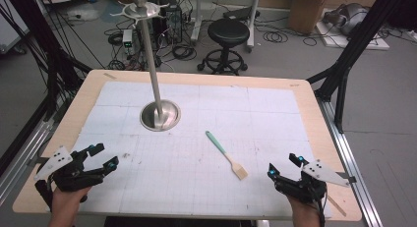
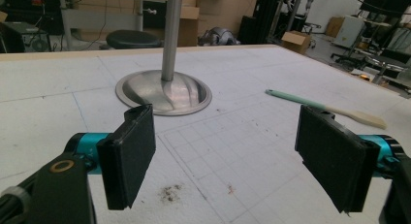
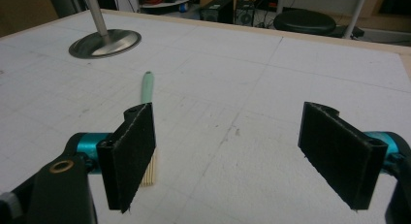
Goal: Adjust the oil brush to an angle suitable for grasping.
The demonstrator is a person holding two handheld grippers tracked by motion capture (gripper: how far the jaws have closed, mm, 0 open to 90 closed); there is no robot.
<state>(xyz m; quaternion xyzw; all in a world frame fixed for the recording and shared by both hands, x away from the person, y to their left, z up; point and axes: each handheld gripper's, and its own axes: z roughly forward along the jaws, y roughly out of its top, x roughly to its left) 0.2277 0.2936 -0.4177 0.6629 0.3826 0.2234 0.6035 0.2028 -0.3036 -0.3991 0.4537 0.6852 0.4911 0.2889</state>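
Note:
A small spatula [image 1: 226, 155] with a mint-green handle and a pale wooden blade lies flat on the white gridded mat [image 1: 196, 138], right of centre. A tall steel stand [image 1: 160, 114] with a round base and hooks at its top rises at the mat's left-centre. My left gripper [image 1: 104, 156] rests at the near left corner, open and empty; in its own view its pads [image 2: 128, 153] frame the stand's base [image 2: 164, 92] and the spatula [image 2: 324, 107]. At the near right, my right gripper [image 1: 284, 166] is open and empty, with the spatula [image 3: 147, 88] partly behind its left pad [image 3: 130, 153].
The mat covers a wooden table [image 1: 88, 89] whose edges show all round. Beyond the far edge stand a black stool [image 1: 228, 40], tangled cables and cardboard boxes [image 1: 307, 8] on the floor. Black frame legs [image 1: 351, 50] flank the table.

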